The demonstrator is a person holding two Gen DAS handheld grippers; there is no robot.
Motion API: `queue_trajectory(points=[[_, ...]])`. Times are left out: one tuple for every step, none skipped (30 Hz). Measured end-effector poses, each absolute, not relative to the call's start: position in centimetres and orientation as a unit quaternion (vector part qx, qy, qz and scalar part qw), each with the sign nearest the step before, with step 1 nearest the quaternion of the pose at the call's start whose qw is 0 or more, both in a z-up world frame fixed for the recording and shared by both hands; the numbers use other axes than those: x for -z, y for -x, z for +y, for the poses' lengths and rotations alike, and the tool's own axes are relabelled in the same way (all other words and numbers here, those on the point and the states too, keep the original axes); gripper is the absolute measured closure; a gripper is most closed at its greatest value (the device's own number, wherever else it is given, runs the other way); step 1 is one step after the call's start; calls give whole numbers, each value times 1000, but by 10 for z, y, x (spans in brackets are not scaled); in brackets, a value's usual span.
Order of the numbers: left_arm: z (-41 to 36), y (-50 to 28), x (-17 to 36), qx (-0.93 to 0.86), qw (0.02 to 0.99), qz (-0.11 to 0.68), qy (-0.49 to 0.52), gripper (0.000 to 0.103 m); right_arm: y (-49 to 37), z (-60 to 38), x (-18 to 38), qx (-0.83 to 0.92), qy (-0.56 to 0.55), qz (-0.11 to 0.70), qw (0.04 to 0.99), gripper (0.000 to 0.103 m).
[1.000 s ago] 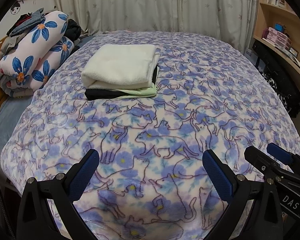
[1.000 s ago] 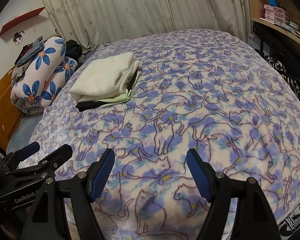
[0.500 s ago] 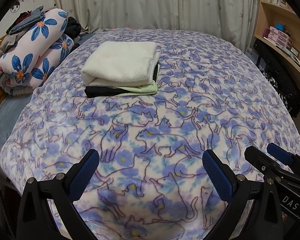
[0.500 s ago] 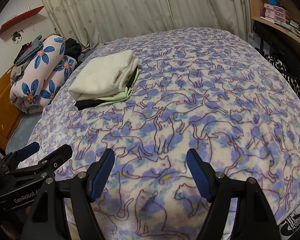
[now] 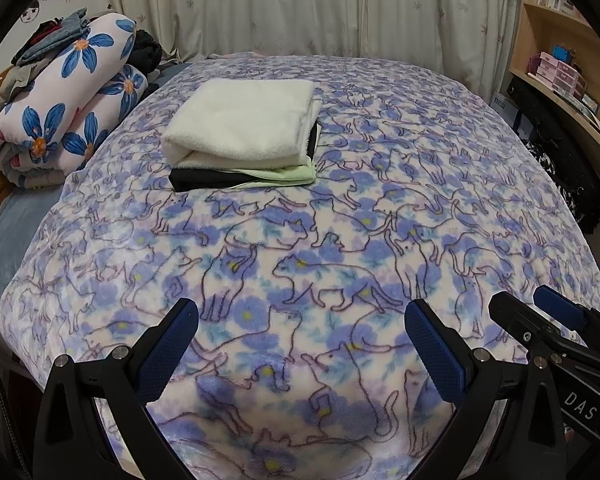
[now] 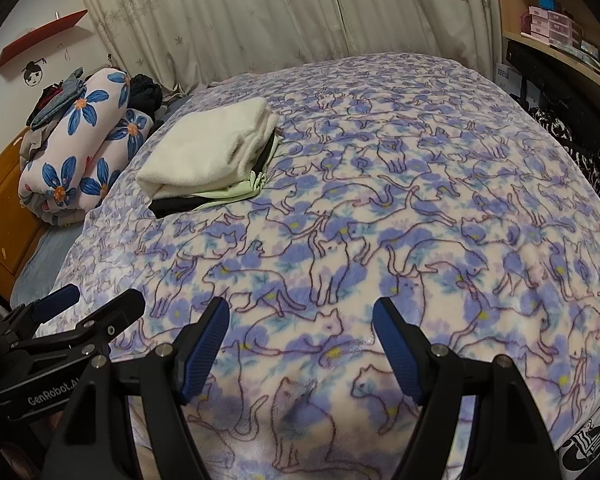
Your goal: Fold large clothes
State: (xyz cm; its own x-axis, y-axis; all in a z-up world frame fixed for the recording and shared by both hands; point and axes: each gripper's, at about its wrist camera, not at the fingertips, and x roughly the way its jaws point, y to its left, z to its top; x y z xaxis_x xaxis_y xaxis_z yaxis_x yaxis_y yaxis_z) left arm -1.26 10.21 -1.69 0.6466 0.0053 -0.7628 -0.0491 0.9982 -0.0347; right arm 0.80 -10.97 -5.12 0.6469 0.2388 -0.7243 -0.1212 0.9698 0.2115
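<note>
Left gripper (image 5: 300,336): you held it low over the near edge of the bed, jaws spread wide, nothing between them
Right gripper (image 6: 300,328): same posture just beside the left one, jaws wide apart, empty
Folded stack (image 5: 244,136): cream fleece piece on top, pale green and black layers under it, lying on the cat-print blanket (image 5: 380,240) on the far left part of the bed
Stack from the right view (image 6: 212,160): sat further to the left and well ahead of your tongs
Direction: from both grippers the stack lay forward and to the left; no loose garment showed between the tongs and the stack
Long axis: the stack ran roughly left-right across your line of sight, folded edge toward you
Nearer hand: your left, by my judgement, since the stack sat closer to centre in its view
Rolled quilt (image 5: 60,112): floral, off the blanket's left edge, loose clothes piled on top
Status: stack looked finished; judged you were between garments, next piece not in view
</note>
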Motion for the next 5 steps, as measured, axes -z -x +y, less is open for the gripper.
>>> queue_trajectory(points=[[103, 13, 17, -15, 907, 420, 26, 1, -9, -110, 49, -99, -73, 408, 905, 28], [103, 14, 17, -15, 907, 421, 26, 1, -9, -110, 49, -99, -73, 408, 904, 28], [103, 13, 17, -14, 907, 421, 27, 1, -9, -110, 50, -99, -73, 408, 904, 28], [103, 13, 17, -14, 907, 420, 27, 1, -9, -109, 49, -99, -73, 408, 905, 28], [102, 10, 16, -14, 907, 420, 27, 1, -9, -109, 50, -98, -71, 409, 904, 28]])
